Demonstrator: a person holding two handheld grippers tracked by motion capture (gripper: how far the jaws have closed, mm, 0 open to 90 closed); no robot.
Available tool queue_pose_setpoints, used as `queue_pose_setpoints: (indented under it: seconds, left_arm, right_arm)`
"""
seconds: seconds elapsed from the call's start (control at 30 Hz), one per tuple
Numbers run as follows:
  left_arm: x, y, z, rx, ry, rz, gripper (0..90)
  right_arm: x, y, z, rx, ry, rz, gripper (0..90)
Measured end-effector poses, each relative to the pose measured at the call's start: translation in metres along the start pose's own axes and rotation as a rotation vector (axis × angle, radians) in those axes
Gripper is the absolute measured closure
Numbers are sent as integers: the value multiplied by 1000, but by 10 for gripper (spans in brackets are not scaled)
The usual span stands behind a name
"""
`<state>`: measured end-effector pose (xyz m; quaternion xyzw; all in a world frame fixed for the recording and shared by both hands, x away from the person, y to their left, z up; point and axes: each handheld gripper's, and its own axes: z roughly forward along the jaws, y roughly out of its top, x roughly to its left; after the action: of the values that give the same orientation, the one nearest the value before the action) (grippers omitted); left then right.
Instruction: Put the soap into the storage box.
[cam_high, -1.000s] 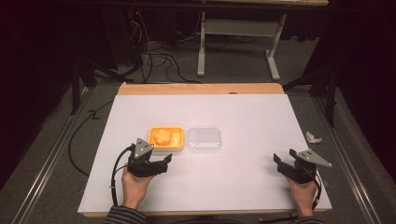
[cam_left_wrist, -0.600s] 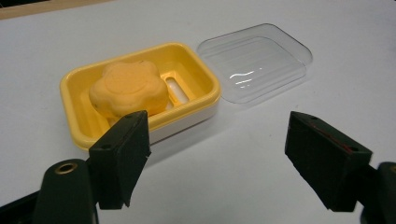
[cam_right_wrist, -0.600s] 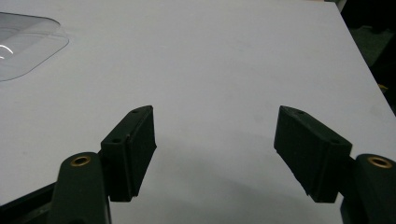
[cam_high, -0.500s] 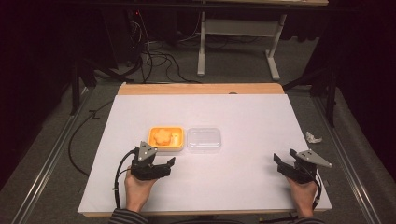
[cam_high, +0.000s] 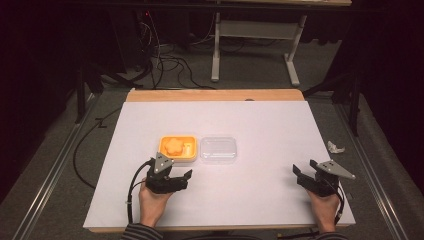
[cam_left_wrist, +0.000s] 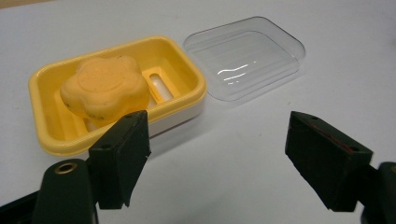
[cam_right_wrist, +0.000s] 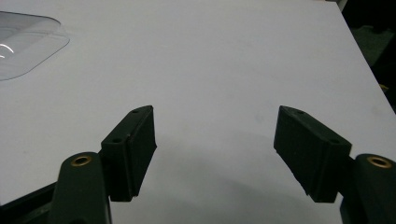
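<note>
I'm looking over the white table (cam_high: 260, 120), with wide bare surface lying between my hands. The yellow soap dish (cam_high: 177, 149) is sitting left of centre, long axis running side to side, the clear lid (cam_high: 218, 149) touching its right end. The flower-shaped soap (cam_left_wrist: 105, 88) is resting inside. My left gripper (cam_high: 172, 176) is hovering just before the dish, jaws spread; my right gripper (cam_high: 305, 174), near the right edge, is gaping too.

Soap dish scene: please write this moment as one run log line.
left gripper: open, near yellow soap dish | soap: in dish | clear lid: off, beside dish | right gripper: open, apart
</note>
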<state>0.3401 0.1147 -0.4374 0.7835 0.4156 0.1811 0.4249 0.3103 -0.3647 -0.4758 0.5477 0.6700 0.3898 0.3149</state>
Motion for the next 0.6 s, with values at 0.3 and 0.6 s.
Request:
queue_pose_setpoints:
  seconds: [0.3, 0.6]
  left_arm:
    - [-2, -2, 6, -2, 3, 10, 227]
    - [-6, -5, 16, 23, 6, 29, 226]
  right_arm:
    - [0, 0, 0, 4, -1, 2, 298]
    - [1, 0, 0, 7, -1, 3, 298]
